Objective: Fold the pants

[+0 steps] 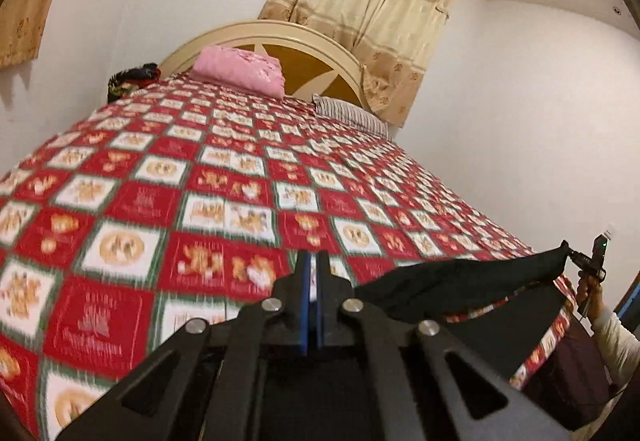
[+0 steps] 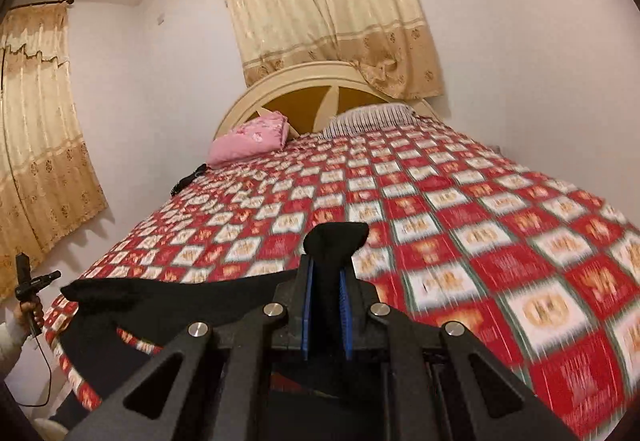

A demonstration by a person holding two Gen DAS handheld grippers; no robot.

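- Black pants (image 2: 168, 297) hang stretched between both grippers, long axis running side to side, above the near edge of the bed (image 2: 500, 241).
- Right gripper (image 2: 327, 269): nearly closed, pinching a wad of cloth.
- Left gripper (image 1: 313, 269): fully closed; cloth trails off its right side, grip point hidden.
- Checked red bedspread, 2 pillows at the headboard, curtains behind.

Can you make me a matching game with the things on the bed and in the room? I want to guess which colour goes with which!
Things:
1. pants
2. blanket
3. curtain
4. pillow

Colours:
A. pink
B. striped
C. black
D. beige

Pairs: 1-C, 2-A, 3-D, 4-B
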